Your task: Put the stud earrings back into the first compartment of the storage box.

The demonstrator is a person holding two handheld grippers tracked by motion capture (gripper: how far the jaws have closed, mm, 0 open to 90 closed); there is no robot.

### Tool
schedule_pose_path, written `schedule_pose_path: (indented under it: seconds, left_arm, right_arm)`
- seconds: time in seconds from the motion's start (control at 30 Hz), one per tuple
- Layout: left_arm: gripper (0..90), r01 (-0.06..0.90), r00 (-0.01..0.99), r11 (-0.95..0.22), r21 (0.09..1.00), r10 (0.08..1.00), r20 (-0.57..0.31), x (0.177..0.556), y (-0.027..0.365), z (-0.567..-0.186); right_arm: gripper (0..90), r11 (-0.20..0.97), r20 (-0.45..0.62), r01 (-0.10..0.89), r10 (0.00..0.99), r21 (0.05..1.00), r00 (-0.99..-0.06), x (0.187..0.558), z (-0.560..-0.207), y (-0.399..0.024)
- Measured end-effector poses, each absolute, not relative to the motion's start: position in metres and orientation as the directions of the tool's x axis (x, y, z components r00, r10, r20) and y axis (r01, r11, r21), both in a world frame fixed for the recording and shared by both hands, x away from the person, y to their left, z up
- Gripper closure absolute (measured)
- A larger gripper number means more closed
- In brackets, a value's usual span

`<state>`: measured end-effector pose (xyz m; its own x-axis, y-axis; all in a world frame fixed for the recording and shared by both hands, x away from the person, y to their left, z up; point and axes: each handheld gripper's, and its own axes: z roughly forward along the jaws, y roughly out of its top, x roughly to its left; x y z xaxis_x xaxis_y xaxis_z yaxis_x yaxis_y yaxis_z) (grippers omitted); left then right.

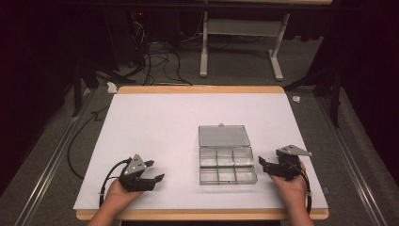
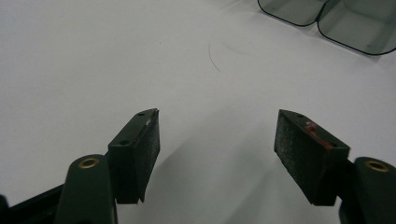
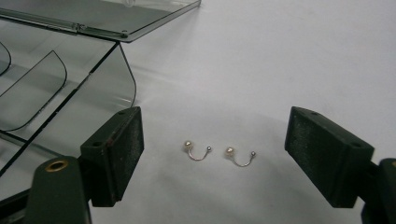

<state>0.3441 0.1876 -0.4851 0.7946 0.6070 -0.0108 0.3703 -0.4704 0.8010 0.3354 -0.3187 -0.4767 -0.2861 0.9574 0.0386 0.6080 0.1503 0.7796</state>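
Overhead and gripper views of a white table [image 1: 155, 122] at the outset of a small-parts manipulation. One clear plastic compartment box [image 1: 227, 161] lies near the table's centre, its lid [image 1: 223, 135] folded flat toward 12 o'clock; six compartments can be counted in the high view, and their contents cannot be told. Two pearl earrings, the left earring [image 3: 196, 150] and the right earring [image 3: 240, 157], lie side by side but apart on the bare table, just beyond the right gripper [image 3: 212, 156] and at about 3 o'clock of the box's near corner. Each appears to be a thin curved wire with a pearl at one end and a smaller bead at the other. Judged by form, they are very light, small, hard and apt to slip or roll; the wire may bend under force. The best hold is probably across the wire's curve or the pearl, with a gentle, low pinch. The right gripper's jaws stand wide apart, bracketing both earrings. The left gripper [image 2: 217, 154], at 7 o'clock of the table, is likewise spread and holds nothing.
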Motion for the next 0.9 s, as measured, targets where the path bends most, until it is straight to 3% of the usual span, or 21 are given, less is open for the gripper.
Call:
schedule_pose_path:
  seconds: [0.33, 0.67, 0.9]
  left_arm:
    - [31.9, 0.372, 0.803, -0.472, 0.800, 0.596, -0.022, 0.345, 0.188, -0.485]
    - [31.9, 0.371, 0.803, -0.474, 0.799, 0.596, -0.020, 0.345, 0.188, -0.485]
    - [31.9, 0.370, 0.805, -0.479, 0.796, 0.594, -0.017, 0.345, 0.187, -0.485]
  right_arm:
    - [22.0, 0.094, 0.082, 0.581, 0.960, 0.808, -0.268, 0.329, -0.466, -0.332]
    - [29.9, 0.116, 0.048, 0.590, 0.966, 0.799, -0.256, 0.320, -0.467, -0.346]
    - [30.3, 0.130, 0.048, 0.614, 0.963, 0.778, -0.265, 0.315, -0.469, -0.347]
